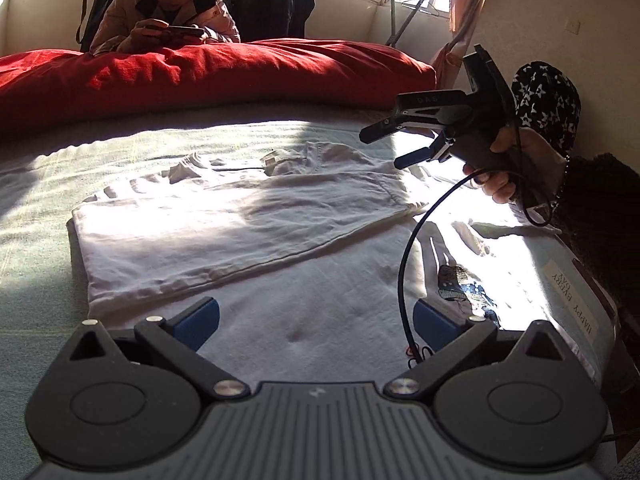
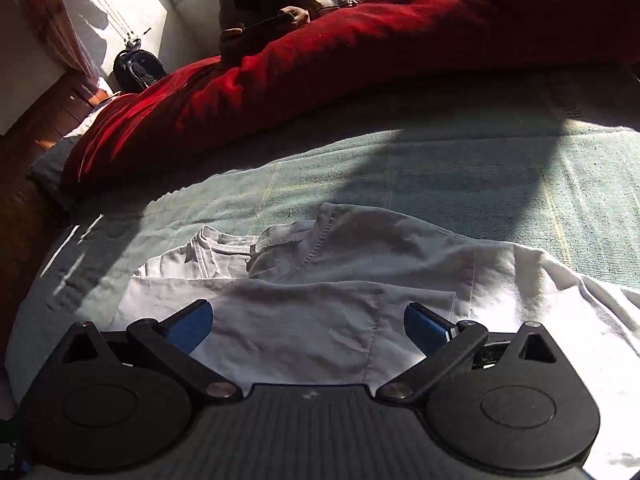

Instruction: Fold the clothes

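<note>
A white T-shirt [image 1: 240, 216] lies flat on the green bedspread [image 1: 32, 240], one side folded over the middle, its collar at the far end. A printed patch [image 1: 460, 284] shows on its right part. My left gripper [image 1: 316, 320] is open and empty, low over the shirt's near hem. My right gripper [image 1: 390, 146] is open and empty, held in a hand above the shirt's right shoulder. In the right wrist view the right gripper [image 2: 308, 322] hovers over the folded sleeve area of the shirt [image 2: 320, 320], with the collar [image 2: 276, 240] ahead.
A thick red duvet [image 1: 208, 72] lies across the far side of the bed. A seated person [image 1: 168, 8] with a phone leans on it. A black cable [image 1: 408, 272] hangs from the right gripper over the shirt. The bed edge [image 1: 576, 304] is at the right.
</note>
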Demonstrator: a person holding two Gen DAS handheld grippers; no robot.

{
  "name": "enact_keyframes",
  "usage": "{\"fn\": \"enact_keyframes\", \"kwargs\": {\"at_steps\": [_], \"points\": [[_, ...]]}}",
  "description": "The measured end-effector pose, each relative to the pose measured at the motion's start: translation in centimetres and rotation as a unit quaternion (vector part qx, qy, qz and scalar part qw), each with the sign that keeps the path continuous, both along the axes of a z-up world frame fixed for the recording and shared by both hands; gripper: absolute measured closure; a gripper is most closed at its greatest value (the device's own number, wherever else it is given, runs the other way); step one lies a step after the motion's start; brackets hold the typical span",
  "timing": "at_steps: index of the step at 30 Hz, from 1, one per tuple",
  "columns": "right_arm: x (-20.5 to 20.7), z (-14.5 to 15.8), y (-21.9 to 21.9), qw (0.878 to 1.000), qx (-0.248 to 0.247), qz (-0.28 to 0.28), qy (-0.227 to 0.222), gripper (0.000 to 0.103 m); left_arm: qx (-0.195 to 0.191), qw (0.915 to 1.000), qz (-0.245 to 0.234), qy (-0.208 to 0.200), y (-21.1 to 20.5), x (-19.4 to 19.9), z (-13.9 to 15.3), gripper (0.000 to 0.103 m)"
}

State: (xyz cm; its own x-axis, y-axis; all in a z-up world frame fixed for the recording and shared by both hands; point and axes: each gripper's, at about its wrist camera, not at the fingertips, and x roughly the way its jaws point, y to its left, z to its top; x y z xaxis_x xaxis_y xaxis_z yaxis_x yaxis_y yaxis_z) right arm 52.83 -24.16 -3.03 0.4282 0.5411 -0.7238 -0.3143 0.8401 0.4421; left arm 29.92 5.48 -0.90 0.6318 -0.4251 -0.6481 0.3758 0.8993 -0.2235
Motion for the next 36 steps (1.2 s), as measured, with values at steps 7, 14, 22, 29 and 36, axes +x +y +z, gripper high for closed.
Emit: {"fn": "enact_keyframes", "kwargs": {"at_steps": [7,14,22,29,36], "points": [[4.9,-4.2,2.7,0.998,-0.054,-0.02,0.001,0.0,0.001,0.9967,-0.08,0.009,-1.7,4.0,-0.6,0.001],[6.2,-3.0,3.5,0.998,-0.063,-0.024,-0.015,0.0,-0.005,0.9933,-0.115,-0.001,-2.2,5.3,-2.4,0.001],[5.9,-2.9,7.4,0.992,-0.116,0.039,0.012,0.0,0.005,0.9931,-0.118,0.002,-1.0,4.8,-3.2,0.001],[7.9,-4.2,7.9,0.99,-0.133,-0.04,-0.035,0.0,0.003,0.9936,-0.112,-0.009,-0.4,4.4,-2.8,0.001],[4.8,-1.7,10.6,0.993,-0.1,0.057,-0.018,0.0,-0.002,0.9941,-0.108,-0.008,-0.1,4.5,-2.8,0.001]]}}
